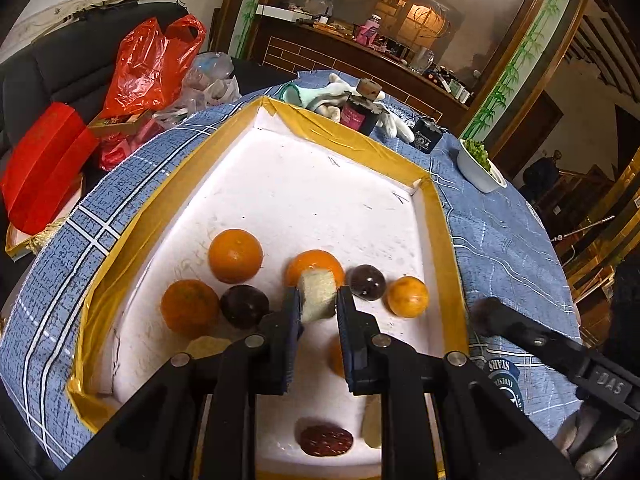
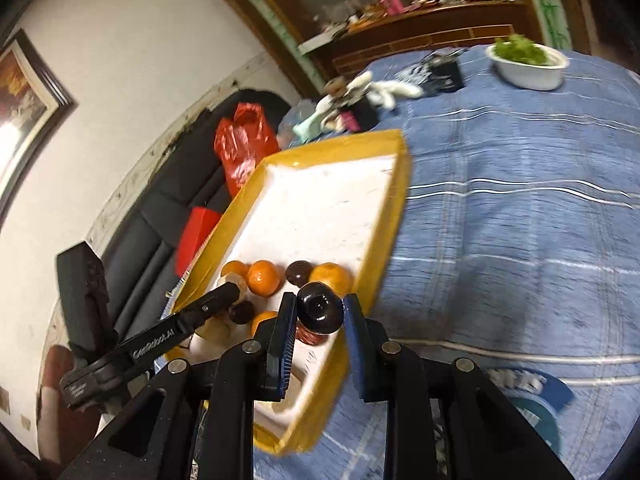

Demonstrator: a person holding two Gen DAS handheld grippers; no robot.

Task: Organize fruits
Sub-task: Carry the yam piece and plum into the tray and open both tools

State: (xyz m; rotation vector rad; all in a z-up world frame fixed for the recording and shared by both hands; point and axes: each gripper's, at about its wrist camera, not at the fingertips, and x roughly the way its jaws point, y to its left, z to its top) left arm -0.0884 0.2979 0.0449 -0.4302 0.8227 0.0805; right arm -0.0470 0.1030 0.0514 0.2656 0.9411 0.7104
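A white foam tray (image 1: 360, 136) with a yellow taped rim holds several oranges (image 1: 236, 256), two dark round fruits (image 1: 245, 306) and a reddish-brown fruit (image 1: 326, 440). My left gripper (image 1: 318, 300) is shut on a pale beige chunk (image 1: 318, 294) just above the tray floor, in front of an orange (image 1: 314, 266). In the right wrist view my right gripper (image 2: 320, 310) is shut on a glossy dark round fruit (image 2: 320, 308) over the tray's (image 2: 320, 148) near right rim. The left gripper (image 2: 230, 292) reaches in from the left there. The right gripper (image 1: 492, 316) shows at the tray's right edge.
A blue checked cloth (image 2: 520, 208) covers the round table. A white bowl of greens (image 1: 480, 172) (image 2: 528, 68) stands to the right of the tray. White gloves and a dark bottle (image 1: 356, 116) lie behind it. Red bags (image 1: 148, 64) sit on a black sofa at the left.
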